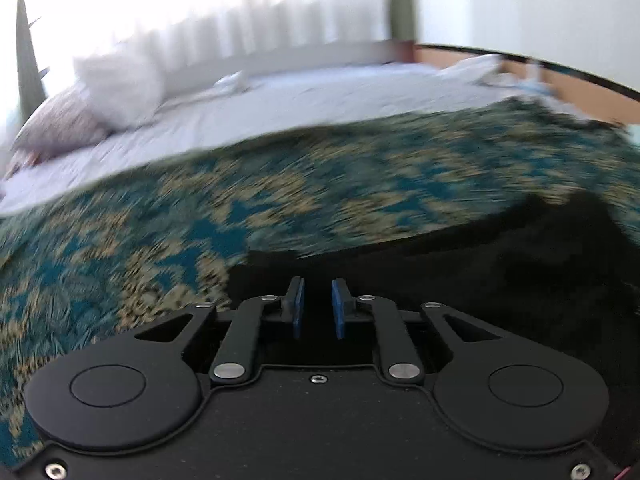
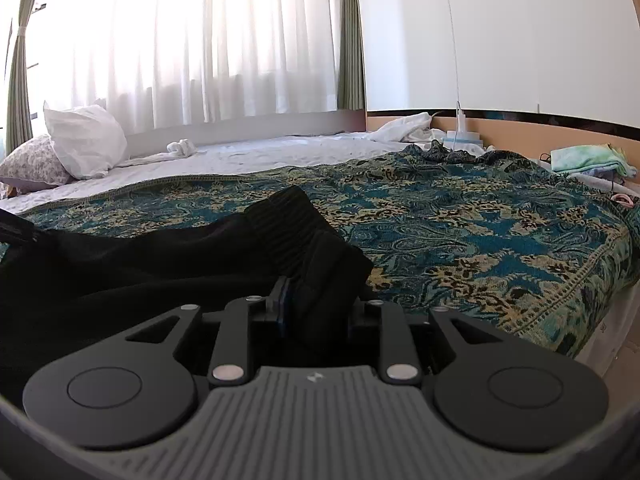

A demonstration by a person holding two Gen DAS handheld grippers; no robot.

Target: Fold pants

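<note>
Black pants lying crumpled on a teal-and-gold patterned bedspread, toward the near side of the bed. Ribbed cuff of 1 leg raised in a hump just ahead of the right gripper, with a fold of the dark fabric bunched between its jaws — pinched there, the blue pad on the left side pressing against the cloth, the other pad hidden behind the fabric.

In the left wrist view, heavily blurred: left gripper over the edge of the same pants, which fill the lower right of that view. Jaws narrowed to a slim gap, both blue pads showing; black fabric seen behind and below the gap, but cannot tell whether any of it is caught between the pads.

Farther back on the bed: a white sheet, a white pillow leaning on a floral pillow at the left, a small knot of white cloth near the window side, and a rumpled white garment by the headboard. Folded green-and-white cloth at the far right. Sheer white curtains bright with daylight, green drapes at the sides.
</note>
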